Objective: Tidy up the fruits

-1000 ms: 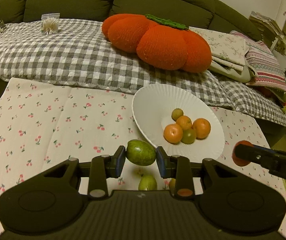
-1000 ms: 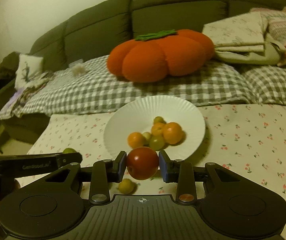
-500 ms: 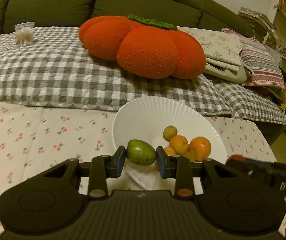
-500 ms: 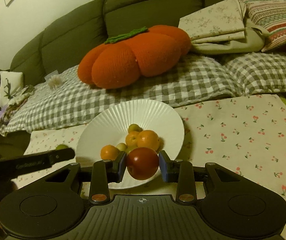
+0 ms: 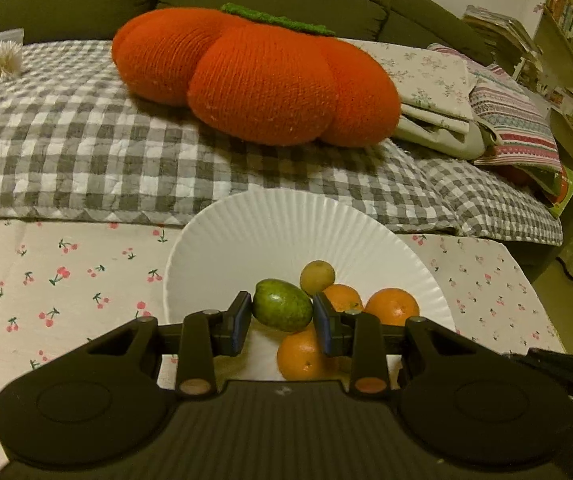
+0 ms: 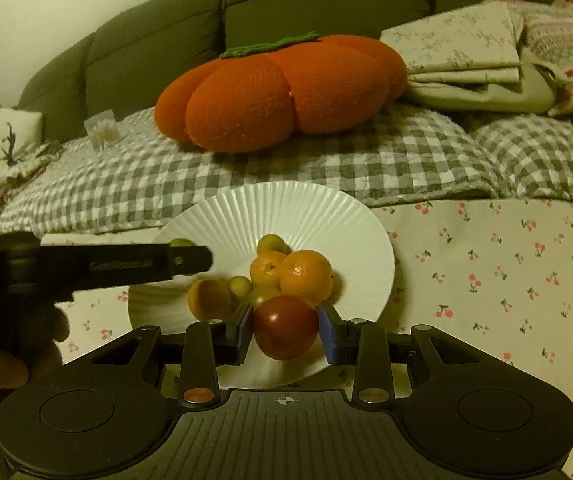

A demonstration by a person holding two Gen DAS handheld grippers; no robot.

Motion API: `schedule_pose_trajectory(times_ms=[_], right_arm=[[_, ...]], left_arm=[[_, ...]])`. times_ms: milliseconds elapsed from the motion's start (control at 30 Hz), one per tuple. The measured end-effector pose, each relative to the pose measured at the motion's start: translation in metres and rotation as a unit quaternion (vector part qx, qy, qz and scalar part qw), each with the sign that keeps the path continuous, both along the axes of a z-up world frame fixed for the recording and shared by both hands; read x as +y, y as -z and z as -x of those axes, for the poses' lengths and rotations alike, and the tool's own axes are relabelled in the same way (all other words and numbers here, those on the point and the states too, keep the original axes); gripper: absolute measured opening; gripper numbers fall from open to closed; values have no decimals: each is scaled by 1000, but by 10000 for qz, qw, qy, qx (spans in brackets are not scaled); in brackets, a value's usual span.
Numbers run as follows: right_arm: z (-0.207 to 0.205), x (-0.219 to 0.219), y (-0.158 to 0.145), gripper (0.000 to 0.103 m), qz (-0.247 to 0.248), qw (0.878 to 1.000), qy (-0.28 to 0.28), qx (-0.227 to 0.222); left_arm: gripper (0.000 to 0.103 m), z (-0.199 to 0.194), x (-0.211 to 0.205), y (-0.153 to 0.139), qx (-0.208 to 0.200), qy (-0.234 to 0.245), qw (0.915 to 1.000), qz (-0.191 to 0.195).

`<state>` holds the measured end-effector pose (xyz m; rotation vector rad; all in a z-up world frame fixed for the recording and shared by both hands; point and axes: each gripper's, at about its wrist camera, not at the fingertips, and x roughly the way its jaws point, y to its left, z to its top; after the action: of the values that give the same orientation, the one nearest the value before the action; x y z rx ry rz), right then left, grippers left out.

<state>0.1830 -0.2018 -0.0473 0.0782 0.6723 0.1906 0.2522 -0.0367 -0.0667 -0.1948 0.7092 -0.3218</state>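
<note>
A: Where did the held fruit sit relative to the white plate [image 5: 246, 232]?

B: The left gripper [image 5: 282, 318] hung over the plate's near-left part, pads clamped on a green fruit [image 5: 282, 310], its long axis lying crosswise between the jaws. The heap of oranges [image 5: 392, 306] lay just beyond and to the right of it.

A: And the other side?

B: The right gripper [image 6: 285, 334] was closed narrow on a red tomato [image 6: 285, 326], round, no axis to note. It hovered over the plate's [image 6: 346, 216] near rim, the heap directly ahead. The left gripper's finger [image 6: 146, 266] crossed the left side of that view.

A: Which hand was nearer a bare spot?

B: Judged: the left, with bare plate ahead-left. Height above the plate could not be told.
</note>
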Motion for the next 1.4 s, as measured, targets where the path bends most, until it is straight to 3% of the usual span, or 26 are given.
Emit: schedule_pose_trajectory(times_ms=[133, 267, 367, 467, 633, 1200, 1400], right_arm=[[0, 7, 5, 35, 188, 9998, -66, 1], [1, 4, 1, 35, 151, 9999, -9, -23], [4, -1, -4, 48, 8, 9999, 57, -107], [5, -3, -8, 48, -31, 9998, 100, -146], [8, -17, -19, 48, -529, 9980, 322, -114], [43, 3, -23, 51, -702, 9962, 345, 397], [61, 9, -25, 57, -822, 9944, 289, 597]], left_arm=[[32, -1, 5, 1, 40, -8, 10000, 48], [60, 4, 10, -3, -81, -75, 9999, 118], [60, 6, 12, -7, -92, -98, 9997, 191], [60, 13, 17, -12, -71, -100, 9996, 266], [60, 30, 28, -22, -94, -178, 9996, 222], [60, 101, 56, -27, 230, -747, 9957, -494], [68, 121, 57, -27, 338, -873, 9935, -646]])
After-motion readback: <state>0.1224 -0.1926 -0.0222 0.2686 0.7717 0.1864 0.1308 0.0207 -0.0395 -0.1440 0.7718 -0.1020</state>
